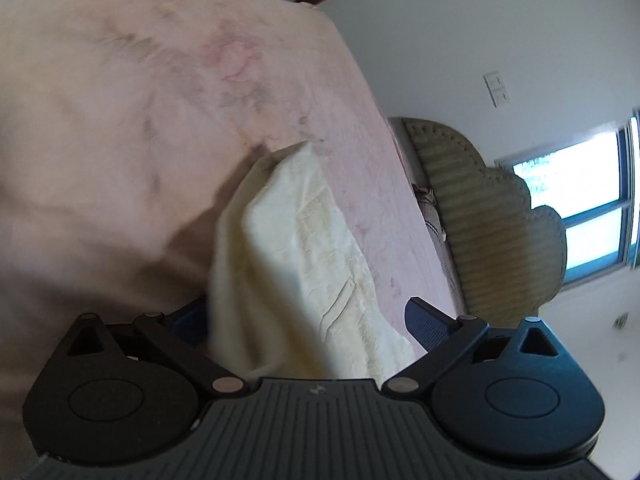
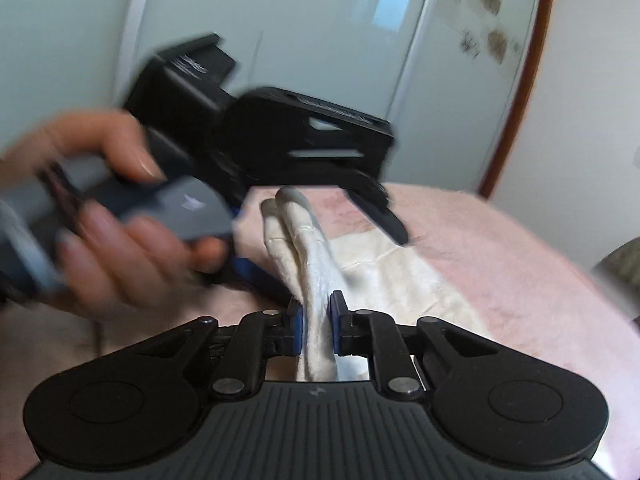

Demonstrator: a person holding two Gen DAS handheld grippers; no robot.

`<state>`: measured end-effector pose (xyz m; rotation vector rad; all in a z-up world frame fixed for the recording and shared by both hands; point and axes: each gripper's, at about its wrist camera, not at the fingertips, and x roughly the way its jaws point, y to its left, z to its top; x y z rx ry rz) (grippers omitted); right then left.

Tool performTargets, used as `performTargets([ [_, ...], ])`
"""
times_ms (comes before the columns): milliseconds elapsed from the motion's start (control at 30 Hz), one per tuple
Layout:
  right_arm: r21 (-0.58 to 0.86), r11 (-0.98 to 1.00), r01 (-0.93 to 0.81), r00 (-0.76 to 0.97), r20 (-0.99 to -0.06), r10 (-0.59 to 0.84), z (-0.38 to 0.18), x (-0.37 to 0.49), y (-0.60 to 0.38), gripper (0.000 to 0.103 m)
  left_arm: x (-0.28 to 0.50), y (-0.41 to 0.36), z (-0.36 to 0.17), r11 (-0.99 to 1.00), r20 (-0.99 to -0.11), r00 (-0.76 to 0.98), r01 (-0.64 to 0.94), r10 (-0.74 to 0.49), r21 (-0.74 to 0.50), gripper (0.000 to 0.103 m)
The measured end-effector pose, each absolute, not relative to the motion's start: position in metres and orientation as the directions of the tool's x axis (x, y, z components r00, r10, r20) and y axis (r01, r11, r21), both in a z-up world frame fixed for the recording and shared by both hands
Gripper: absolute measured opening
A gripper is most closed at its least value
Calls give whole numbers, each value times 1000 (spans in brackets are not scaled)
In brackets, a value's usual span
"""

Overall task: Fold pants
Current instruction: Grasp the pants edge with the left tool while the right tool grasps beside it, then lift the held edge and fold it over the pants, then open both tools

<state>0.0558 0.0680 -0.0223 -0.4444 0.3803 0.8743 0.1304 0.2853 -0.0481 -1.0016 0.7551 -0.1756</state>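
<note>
This is a bedroom in a home. A bed [image 1: 120, 120] covered with a pink blanket fills the view, with a tufted, scalloped headboard [image 1: 492, 220] beside a window [image 1: 580, 200]. Sliding wardrobe doors [image 2: 280, 20] with flower decals stand behind.

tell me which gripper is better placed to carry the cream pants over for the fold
Right. The right gripper is shut on a bunched fold of the cream textured pants; the left gripper is open, cloth loose between its fingers.
</note>
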Motion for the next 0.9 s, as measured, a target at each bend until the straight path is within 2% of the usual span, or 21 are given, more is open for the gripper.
performTargets([
  [67, -156, 527, -835, 523, -524, 672, -18, 60, 63, 14, 132, 282, -46, 594, -511, 737, -186, -443, -783, 69],
  [100, -116, 509, -853, 488, -522, 699, -14, 59, 55, 14, 133, 281, -48, 611, -535, 729, -204, -427, -765, 63],
  [167, -5, 512, -859, 451, -481, 752, -2, 62, 32, 14, 132, 283, -51, 625, -554, 726, -221, -408, -749, 37],
  [267, 77, 627, -775, 536, -443, 718, 8, 80, -7, 14, 127, 289, -57, 627, -560, 730, -234, -391, -743, 17],
  [367, 33, 795, -605, 671, -517, 532, 0, 108, -33, 14, 119, 288, -57, 625, -545, 749, -227, -378, -747, 14],
  [433, 28, 858, -513, 683, -593, 427, -15, 133, -43, 14, 114, 284, -52, 650, -538, 764, -212, -355, -730, 14],
  [500, 58, 874, -482, 635, -665, 394, -38, 157, -49, 14, 109, 278, -43, 679, -530, 778, -189, -337, -710, 13],
  [533, 75, 870, -487, 620, -672, 405, -45, 164, -48, 15, 107, 274, -37, 691, -526, 783, -177, -332, -701, 13],
  [633, 74, 875, -479, 641, -651, 407, -38, 156, -43, 17, 100, 267, -20, 705, -507, 795, -147, -333, -694, 13],
  [767, 171, 777, -606, 603, -538, 589, -14, 126, -27, 18, 91, 250, 5, 712, -463, 817, -94, -345, -696, 13],
  [900, 83, 724, -685, 620, -456, 639, -1, 101, 11, 18, 81, 218, 30, 750, -427, 840, -36, -336, -661, 13],
])
